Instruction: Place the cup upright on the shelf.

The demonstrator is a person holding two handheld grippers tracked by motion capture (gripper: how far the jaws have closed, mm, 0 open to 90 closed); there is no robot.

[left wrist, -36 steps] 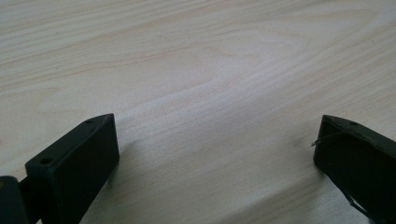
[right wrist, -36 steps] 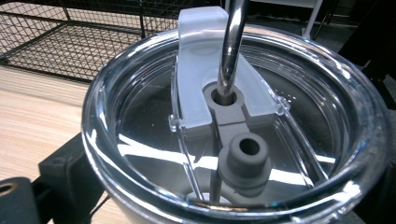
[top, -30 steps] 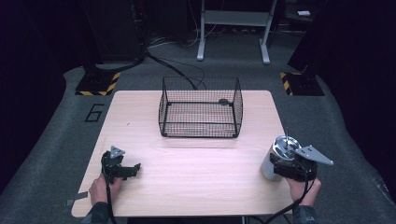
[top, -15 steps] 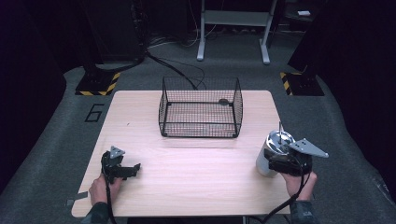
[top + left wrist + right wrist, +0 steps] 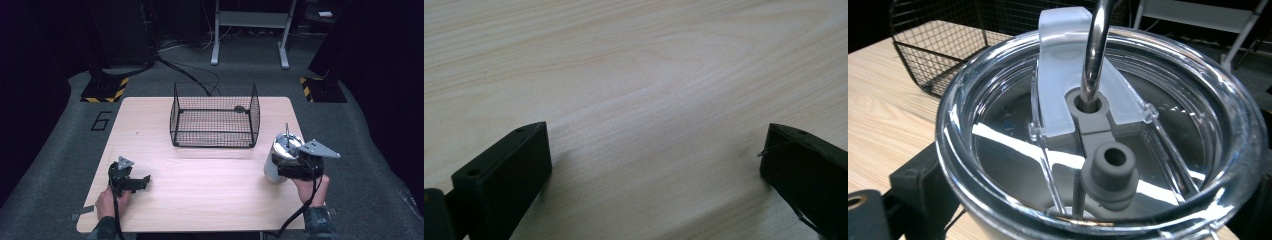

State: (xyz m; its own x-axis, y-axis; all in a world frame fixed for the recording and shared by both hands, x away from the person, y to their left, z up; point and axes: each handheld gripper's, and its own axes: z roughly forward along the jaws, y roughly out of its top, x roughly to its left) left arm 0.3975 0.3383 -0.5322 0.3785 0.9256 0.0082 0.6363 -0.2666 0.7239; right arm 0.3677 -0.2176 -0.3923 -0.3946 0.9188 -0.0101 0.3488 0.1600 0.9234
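Observation:
A steel tumbler [image 5: 273,166] with a clear lid [image 5: 1013,150] and a metal straw [image 5: 1095,45] is at the table's right side, leaning slightly. My right gripper [image 5: 283,169] is shut on the tumbler's body just below the lid; one black finger [image 5: 918,182] shows at its left side. I cannot tell whether the tumbler's base touches the table. A black wire basket [image 5: 214,136] stands empty at the back middle of the table. My left gripper [image 5: 139,182] rests low at the front left, jaws wide open over bare wood [image 5: 654,165].
The light wooden table [image 5: 210,190] has bare wood between the two hands. The basket [image 5: 933,45] lies left of and beyond the tumbler. Dark carpet, cables and a white stand's legs [image 5: 250,30] lie beyond the table's far edge.
My right gripper has carried the tumbler leftward and a little toward the basket. The left gripper has stayed in place.

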